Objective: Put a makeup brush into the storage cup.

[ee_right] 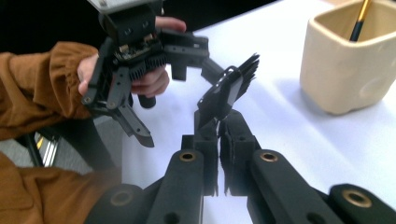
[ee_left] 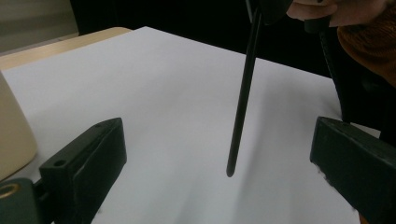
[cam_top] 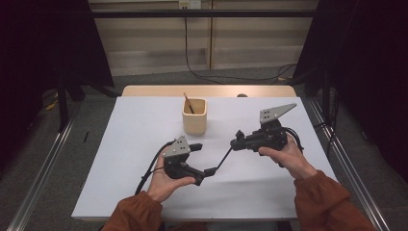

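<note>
right gripper [cam_top: 237, 142] pinches black stick [ee_left: 242, 100] amid bare table [cam_top: 139, 159].

The high view looks down from above, both gripper views sit close and low, maybe sharing the white table [cam_top: 139, 159].

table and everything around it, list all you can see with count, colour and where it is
table: 1, white top with a wooden strip at the far edge, centre of the high view
cup: 1, cream, far middle of the table
stick in cup: 1, brown and dark with a gold band, leaning inside the cup
black stick: 1, black, thin, held by its upper end in the right gripper, lower end between the left gripper's open jaws
floor rails: 2, metal, left and right of the table
left gripper: 1, black, grey plate, near centre, open
right gripper: 1, black, grey plate, shut on the black stick
sleeves: 2, rust orange, bottom edge
</note>
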A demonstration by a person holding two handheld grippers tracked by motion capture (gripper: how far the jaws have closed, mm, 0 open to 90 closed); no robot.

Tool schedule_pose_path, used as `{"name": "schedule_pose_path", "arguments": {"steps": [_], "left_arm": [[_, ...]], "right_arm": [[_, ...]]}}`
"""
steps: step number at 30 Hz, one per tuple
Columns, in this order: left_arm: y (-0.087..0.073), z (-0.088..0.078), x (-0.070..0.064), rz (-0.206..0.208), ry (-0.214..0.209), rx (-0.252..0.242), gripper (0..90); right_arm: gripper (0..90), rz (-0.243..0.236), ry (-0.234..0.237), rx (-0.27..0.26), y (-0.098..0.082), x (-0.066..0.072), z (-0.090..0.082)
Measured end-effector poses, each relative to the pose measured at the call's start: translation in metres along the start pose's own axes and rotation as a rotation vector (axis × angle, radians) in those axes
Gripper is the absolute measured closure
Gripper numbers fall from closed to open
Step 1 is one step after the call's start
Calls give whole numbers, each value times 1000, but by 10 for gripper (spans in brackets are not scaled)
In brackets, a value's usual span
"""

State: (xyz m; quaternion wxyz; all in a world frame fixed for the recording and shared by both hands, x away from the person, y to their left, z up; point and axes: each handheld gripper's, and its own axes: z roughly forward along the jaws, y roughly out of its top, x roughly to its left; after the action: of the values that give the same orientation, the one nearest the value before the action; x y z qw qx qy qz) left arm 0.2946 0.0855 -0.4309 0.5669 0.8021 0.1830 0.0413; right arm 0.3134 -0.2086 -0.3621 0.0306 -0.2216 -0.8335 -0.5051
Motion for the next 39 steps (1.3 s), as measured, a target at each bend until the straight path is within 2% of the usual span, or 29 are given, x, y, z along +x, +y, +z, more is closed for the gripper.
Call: {"name": "schedule_pose_path", "arguments": {"steps": [2, 7, 9, 13, 19, 23, 26, 29, 31, 32, 35, 37, 39], "left_arm": [[0, 1, -1, -1, 1, -1, 37], [2, 3, -2, 11, -10, 6, 36], [2, 4, -2, 12, -12, 6, 36], [3, 6, -2, 23, -21, 27, 55], [9, 9, -4, 34, -23, 20, 59], [11, 12, -4, 25, -34, 6, 51], [13, 15, -6, 29, -37, 12, 46], [13, 20, -6, 16, -50, 12, 39], [14, 24, -6, 28, -40, 28, 43], [15, 26, -7, 28, -50, 22, 43], [17, 31, -8, 30, -58, 18, 77], [18, 32, -6, 10, -78, 12, 158], [17, 32, -4, 6, -65, 20, 217]], "right_arm": [[860, -11, -20, 38, 2, 1, 2], [860, -18, -8, 89, 6, 2, 5], [860, -14, -4, 131, 7, 1, 8], [860, -19, 11, 176, 9, 2, 14], [860, -30, 18, 198, 15, 3, 18], [860, -32, 20, 200, 18, 4, 19], [860, -31, 23, 200, 18, 4, 20], [860, -32, 26, 205, 18, 3, 22], [859, -35, 27, 204, 19, 4, 24], [860, -35, 31, 199, 19, 5, 25], [860, -43, 34, 203, 21, 7, 27], [860, -44, 33, 197, 21, 6, 27], [860, -39, 34, 192, 21, 6, 26]]}}
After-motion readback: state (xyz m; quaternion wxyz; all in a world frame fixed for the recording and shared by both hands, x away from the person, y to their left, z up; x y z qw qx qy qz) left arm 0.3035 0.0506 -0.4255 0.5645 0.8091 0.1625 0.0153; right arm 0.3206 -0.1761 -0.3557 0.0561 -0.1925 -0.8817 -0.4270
